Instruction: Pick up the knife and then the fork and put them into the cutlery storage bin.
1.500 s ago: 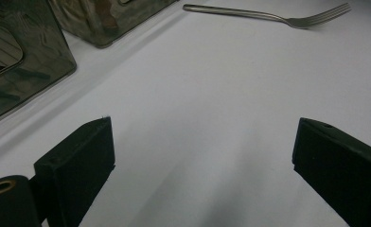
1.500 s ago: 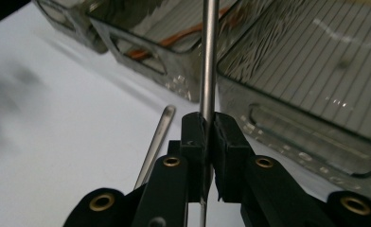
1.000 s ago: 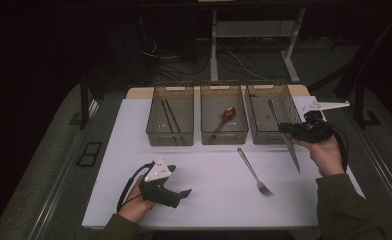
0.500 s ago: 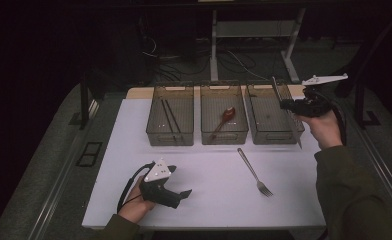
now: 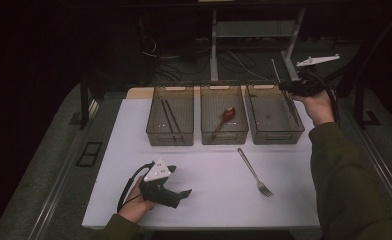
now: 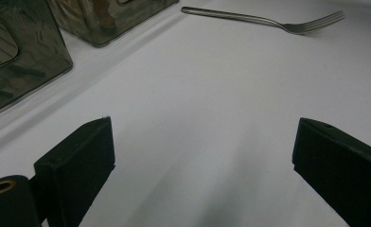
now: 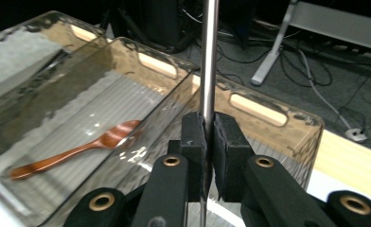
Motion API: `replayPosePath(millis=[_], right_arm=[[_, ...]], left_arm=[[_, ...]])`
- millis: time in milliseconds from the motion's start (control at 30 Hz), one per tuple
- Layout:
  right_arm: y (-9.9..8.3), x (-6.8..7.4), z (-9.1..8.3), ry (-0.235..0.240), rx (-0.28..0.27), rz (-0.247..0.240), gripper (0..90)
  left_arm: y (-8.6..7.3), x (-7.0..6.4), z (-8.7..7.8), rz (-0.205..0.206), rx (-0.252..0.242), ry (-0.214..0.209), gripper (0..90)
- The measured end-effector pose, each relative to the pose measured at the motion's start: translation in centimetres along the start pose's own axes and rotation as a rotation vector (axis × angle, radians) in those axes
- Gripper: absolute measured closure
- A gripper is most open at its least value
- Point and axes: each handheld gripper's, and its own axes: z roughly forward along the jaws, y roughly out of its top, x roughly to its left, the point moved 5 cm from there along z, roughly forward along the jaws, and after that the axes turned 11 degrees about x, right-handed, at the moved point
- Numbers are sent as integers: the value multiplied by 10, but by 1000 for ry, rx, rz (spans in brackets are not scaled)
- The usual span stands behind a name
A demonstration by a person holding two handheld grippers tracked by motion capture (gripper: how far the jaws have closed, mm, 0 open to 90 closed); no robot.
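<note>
Left gripper (image 5: pixel 184 193) rests low near the table's front edge, jaws spread wide. Right gripper (image 5: pixel 282 86) is raised at arm's length, jaws clamped tight.

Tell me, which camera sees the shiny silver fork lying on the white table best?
The high view: the whole shiny silver fork shows there, lying bare on the white table. The left gripper view catches it far off near the top edge.

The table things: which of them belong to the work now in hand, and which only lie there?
In the work:
right gripper, shut on a metal utensil
right bin, below it

Lying about:
fork on the white table
wooden spoon in the middle bin
left bin
left gripper, open and idle
</note>
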Motion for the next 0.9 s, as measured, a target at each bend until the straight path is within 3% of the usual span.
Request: replayPosePath(millis=[133,333,900], right_arm=[[-1,-5,11,-13,-5,17,835],[-11,-9,27,-35,66,8,835],[-38,-12,59,-36,188,35,833]], left_arm=[[0,0,0,0,0,-1,58],[0,-1,0,-6,-3,-2,57],[-1,-1,0,-3,2,-8,58]])
